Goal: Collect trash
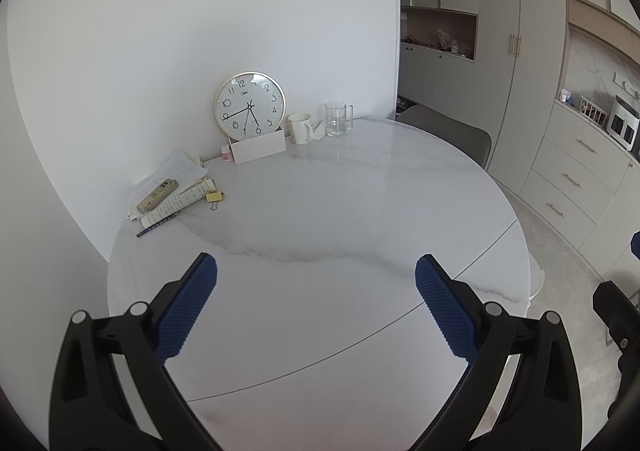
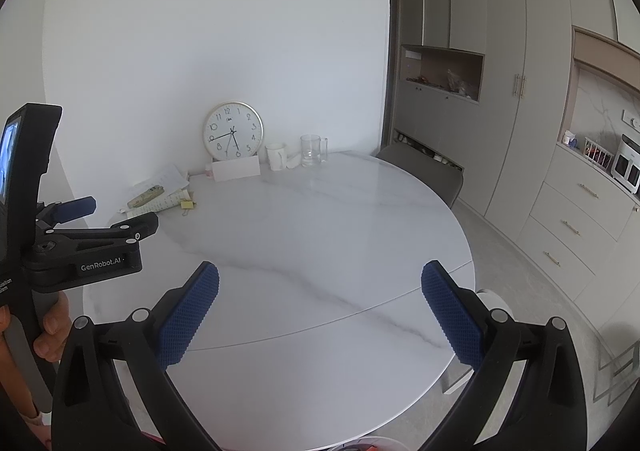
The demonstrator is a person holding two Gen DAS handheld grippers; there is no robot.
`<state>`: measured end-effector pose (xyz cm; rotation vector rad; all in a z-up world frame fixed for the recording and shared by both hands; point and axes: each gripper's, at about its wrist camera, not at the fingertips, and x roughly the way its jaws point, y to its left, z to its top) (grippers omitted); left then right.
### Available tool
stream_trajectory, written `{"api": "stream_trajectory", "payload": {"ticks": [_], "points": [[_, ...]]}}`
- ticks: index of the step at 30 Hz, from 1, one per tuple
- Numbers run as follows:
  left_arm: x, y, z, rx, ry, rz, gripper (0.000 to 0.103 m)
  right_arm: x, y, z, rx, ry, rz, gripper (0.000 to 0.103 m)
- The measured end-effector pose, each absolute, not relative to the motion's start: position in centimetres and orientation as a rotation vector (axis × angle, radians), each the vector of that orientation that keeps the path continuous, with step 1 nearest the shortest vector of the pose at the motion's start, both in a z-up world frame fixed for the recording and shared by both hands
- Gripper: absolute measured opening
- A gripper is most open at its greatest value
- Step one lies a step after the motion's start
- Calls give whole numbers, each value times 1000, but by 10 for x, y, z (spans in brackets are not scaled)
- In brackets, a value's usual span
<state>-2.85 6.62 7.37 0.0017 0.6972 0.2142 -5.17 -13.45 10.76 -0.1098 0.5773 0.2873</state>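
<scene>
A crumpled white tissue (image 1: 319, 129) (image 2: 293, 162) lies at the far side of the round white marble table (image 1: 340, 211) (image 2: 320, 219), between a white mug (image 1: 300, 127) and a glass mug (image 1: 338, 119). A loose pile of papers (image 1: 176, 175) (image 2: 164, 179) lies at the far left, with a yellow sticky note and binder clip (image 1: 215, 198) beside it. My left gripper (image 1: 317, 265) (image 2: 125, 211) is open above the table's near part, with nothing between its fingers. My right gripper (image 2: 321, 271) is likewise open and holds nothing.
A wall clock (image 1: 250, 105) leans against the wall behind a white card box (image 1: 259, 149). A phone (image 1: 157, 195) rests on the papers. A grey chair (image 1: 448, 131) stands behind the table, with cabinets and drawers (image 1: 568, 179) to the right. A hand (image 2: 52, 331) grips the left handle.
</scene>
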Motion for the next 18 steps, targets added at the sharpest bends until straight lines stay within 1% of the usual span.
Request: {"api": "stream_trajectory", "payload": {"ticks": [18], "points": [[-26, 71, 73, -2, 708, 210, 95, -49, -134, 106, -108, 583, 288, 101]]}}
